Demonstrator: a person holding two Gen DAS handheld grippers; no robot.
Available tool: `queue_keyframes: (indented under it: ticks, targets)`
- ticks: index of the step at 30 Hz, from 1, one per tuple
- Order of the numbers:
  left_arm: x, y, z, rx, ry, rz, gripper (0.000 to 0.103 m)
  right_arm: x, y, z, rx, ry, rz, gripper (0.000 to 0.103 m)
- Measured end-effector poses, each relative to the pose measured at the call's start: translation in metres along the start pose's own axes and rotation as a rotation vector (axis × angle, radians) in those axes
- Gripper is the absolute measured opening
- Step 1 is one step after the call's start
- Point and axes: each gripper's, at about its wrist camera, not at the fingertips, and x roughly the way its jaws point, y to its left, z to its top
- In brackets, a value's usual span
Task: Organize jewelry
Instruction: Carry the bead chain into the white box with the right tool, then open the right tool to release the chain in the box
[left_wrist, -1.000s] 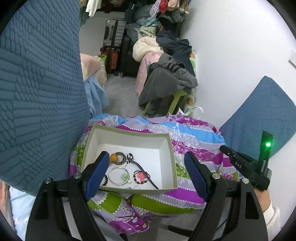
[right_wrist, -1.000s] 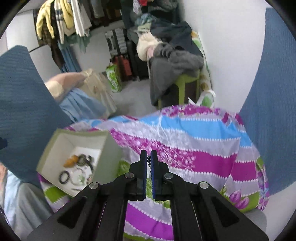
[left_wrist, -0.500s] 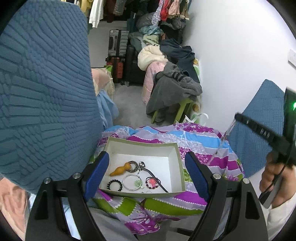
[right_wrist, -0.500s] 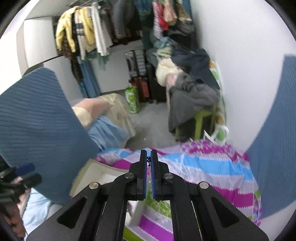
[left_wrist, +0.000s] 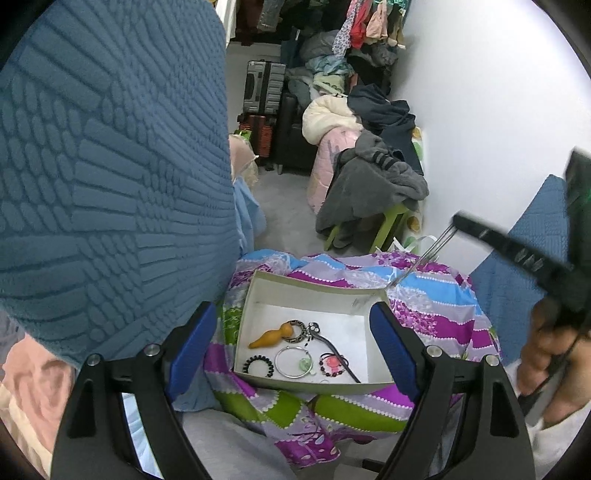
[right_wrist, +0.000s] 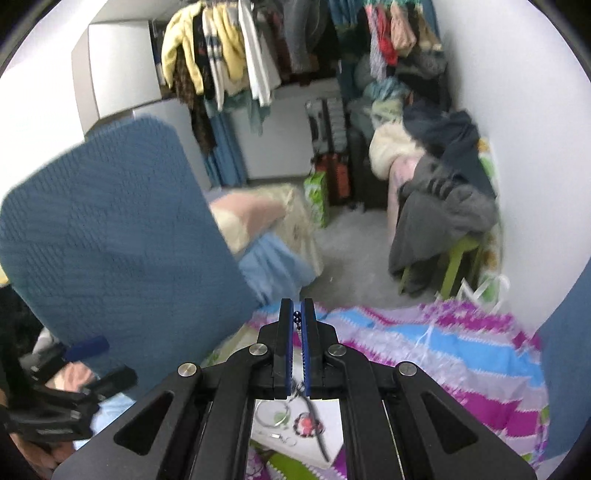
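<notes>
Dangling from the right gripper (right_wrist: 296, 317), whose jaws are clamped on its top end, the thin chain (left_wrist: 421, 254) trails over the box's (left_wrist: 314, 290) far right corner, light, limp and snag-prone, while the left gripper (left_wrist: 291, 350) stands wide apart before the box, holding nothing.

Both wrist views show a room under soft, even indoor light with no visible source; the white wall (left_wrist: 480, 110) is bright and slightly washed out, and shadows are faint. The fisheye lenses bend straight lines and darken the corners into a black ring, and the blue cushion (left_wrist: 110, 166) swells large at the left edge. The left view is mostly sharp, though the right gripper (left_wrist: 458, 220) and the hand (left_wrist: 546, 354) at its right edge smear with motion, while the right view is blurred throughout, with the striped bedding (right_wrist: 443, 339) and hanging clothes (right_wrist: 221, 55) soft.
</notes>
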Motion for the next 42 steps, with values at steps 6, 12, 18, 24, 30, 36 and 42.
queue_keyframes:
  ticks: [6, 12, 18, 24, 30, 36, 42]
  targets:
    - [0.008, 0.004, -0.009, 0.008, 0.034, 0.030, 0.085, 0.056, -0.001, -0.049, 0.017, 0.113, -0.005, 0.002]
    - [0.013, 0.003, -0.017, 0.024, 0.064, 0.055, 0.085, 0.092, -0.011, -0.095, 0.034, 0.191, -0.062, 0.002]
    - [0.016, 0.002, -0.025, 0.006, 0.085, 0.055, 0.085, 0.120, -0.030, -0.131, 0.068, 0.259, -0.099, 0.002]
    - [0.019, 0.003, -0.029, -0.009, 0.105, 0.062, 0.085, 0.127, -0.035, -0.147, 0.094, 0.302, -0.089, 0.006]
    - [0.016, -0.001, -0.026, -0.007, 0.089, 0.064, 0.085, 0.097, -0.031, -0.121, 0.079, 0.237, -0.057, 0.064]
    - [0.009, -0.009, -0.017, -0.002, 0.055, 0.054, 0.085, 0.044, -0.023, -0.075, 0.062, 0.122, -0.050, 0.097]
    - [-0.002, -0.016, -0.008, 0.014, 0.022, 0.048, 0.085, -0.010, -0.012, -0.040, 0.051, -0.004, -0.065, 0.103]
